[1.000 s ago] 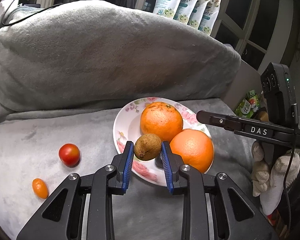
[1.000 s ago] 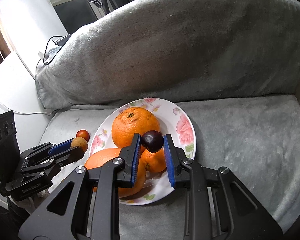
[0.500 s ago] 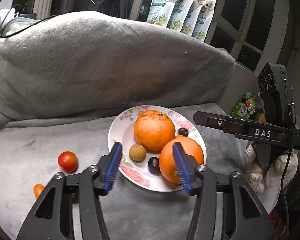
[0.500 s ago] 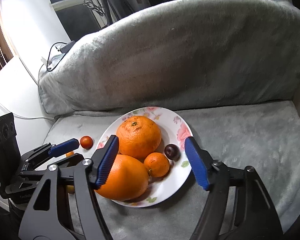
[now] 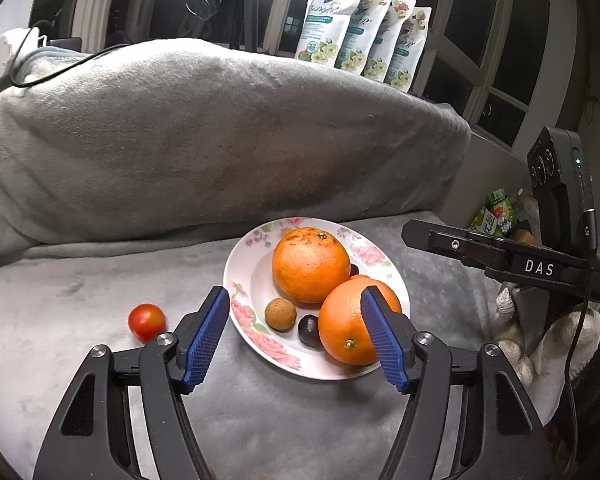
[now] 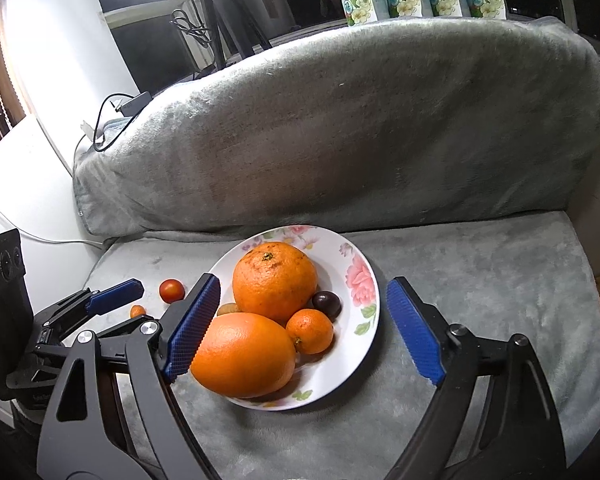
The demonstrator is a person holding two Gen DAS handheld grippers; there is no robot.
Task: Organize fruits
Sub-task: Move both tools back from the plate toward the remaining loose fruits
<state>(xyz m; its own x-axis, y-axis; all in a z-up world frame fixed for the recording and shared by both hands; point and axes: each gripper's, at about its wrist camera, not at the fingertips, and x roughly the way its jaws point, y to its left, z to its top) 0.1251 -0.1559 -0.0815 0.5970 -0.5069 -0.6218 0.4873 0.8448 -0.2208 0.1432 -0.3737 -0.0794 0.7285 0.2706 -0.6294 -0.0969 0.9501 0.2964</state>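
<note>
On the floral plate (image 5: 244, 268) sit two large oranges (image 5: 310, 265), a mandarin (image 6: 310, 330), a brown longan (image 5: 280, 313) and two dark plums (image 5: 309, 330) (one behind the oranges). Left of the plate, on the grey blanket (image 5: 80, 304), lie a cherry tomato (image 5: 147, 322) and a kumquat (image 6: 137, 311). The left gripper (image 5: 296, 336) and the right gripper (image 6: 304, 326) have just been opening; both stand wide before the plate, holding nothing.

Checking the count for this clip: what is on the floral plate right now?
On the floral plate: two large oranges, a small mandarin, a dark plum-like fruit and a brown round fruit. Anything beneath the oranges is hidden.
</note>
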